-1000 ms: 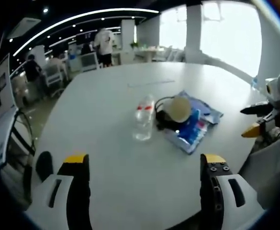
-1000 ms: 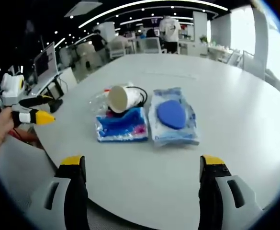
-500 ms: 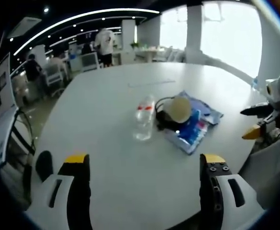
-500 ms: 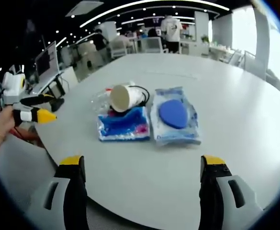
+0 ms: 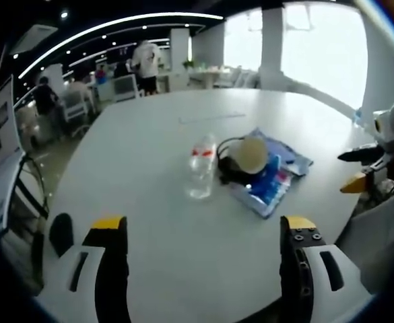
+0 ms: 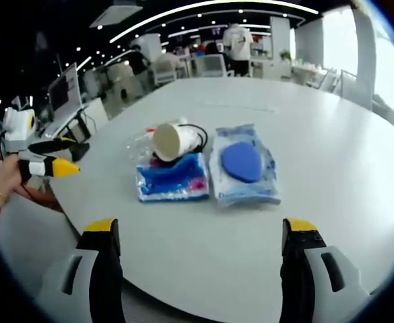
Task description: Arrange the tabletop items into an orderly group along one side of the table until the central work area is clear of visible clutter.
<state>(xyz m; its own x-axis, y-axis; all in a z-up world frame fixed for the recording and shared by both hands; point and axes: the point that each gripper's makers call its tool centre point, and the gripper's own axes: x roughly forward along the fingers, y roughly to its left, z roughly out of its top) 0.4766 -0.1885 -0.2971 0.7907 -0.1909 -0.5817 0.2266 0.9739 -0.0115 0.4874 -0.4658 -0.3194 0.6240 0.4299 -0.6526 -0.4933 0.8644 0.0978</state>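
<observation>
Meanwhile, both grippers, left gripper (image 5: 203, 232) and right gripper (image 6: 202, 232), hung spread and empty low in frame, apparently sizing up the centre-frame clutter around the cup (image 6: 168, 140).

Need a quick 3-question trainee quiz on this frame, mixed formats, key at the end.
1. True or false: the paper cup stands upright on the table.
2. Multiple choice: the two blue packets lie A) stacked, B) side by side, C) at opposite table edges.
3. Fill in: in the left gripper view, the clear plastic ____ lies left of the cup.

Key:
1. False: it lies on its side, its open mouth toward the right gripper view's camera.
2. B.
3. Bottle.

Both the left gripper and right gripper are open and hold nothing.
</observation>
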